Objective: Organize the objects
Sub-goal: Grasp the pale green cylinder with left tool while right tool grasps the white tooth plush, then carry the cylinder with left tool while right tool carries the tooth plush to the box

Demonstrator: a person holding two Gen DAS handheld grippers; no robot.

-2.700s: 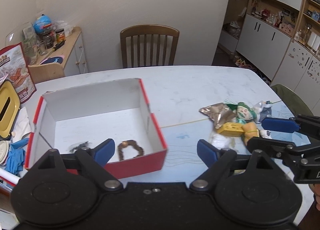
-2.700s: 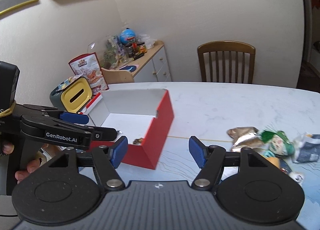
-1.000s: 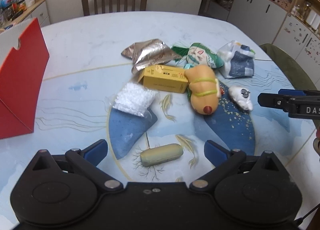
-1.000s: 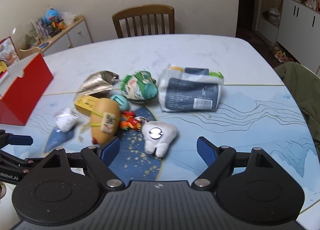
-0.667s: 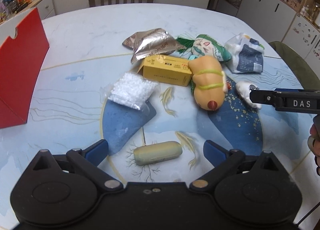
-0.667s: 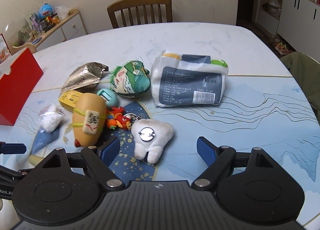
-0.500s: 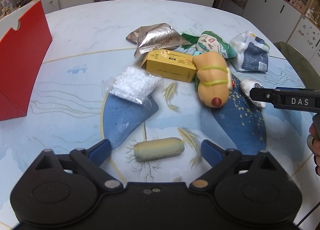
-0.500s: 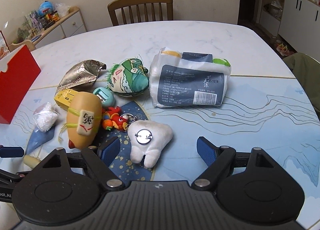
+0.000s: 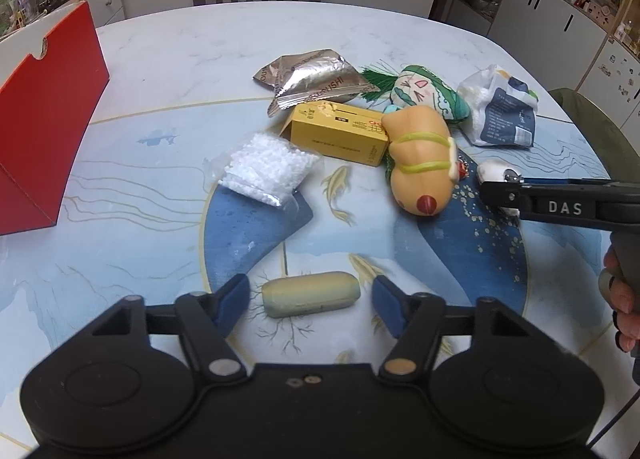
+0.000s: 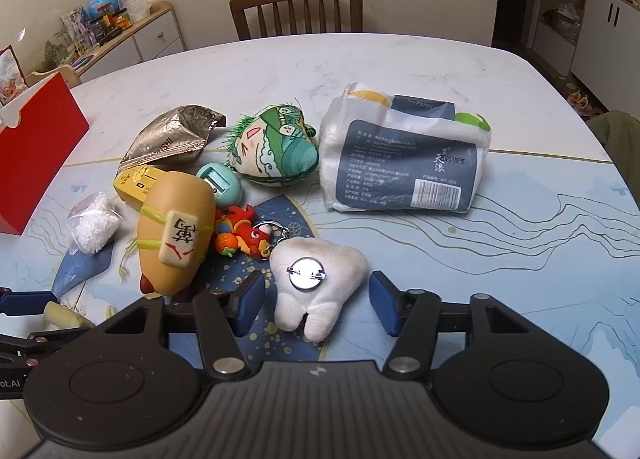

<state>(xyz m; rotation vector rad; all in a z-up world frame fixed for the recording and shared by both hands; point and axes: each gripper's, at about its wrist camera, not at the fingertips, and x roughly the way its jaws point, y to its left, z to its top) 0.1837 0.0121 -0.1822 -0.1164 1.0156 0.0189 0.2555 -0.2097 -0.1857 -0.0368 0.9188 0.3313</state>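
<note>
soft white tooth plush, smooth rounded beige case, crinkled foil bag

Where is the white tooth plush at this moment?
In the right wrist view the tooth plush lies on the table between the open right claw's fingers, right of the orange plush.

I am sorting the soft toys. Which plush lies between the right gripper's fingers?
The white tooth plush, metal badge up; the orange plush and green-haired one lie farther off.
</note>
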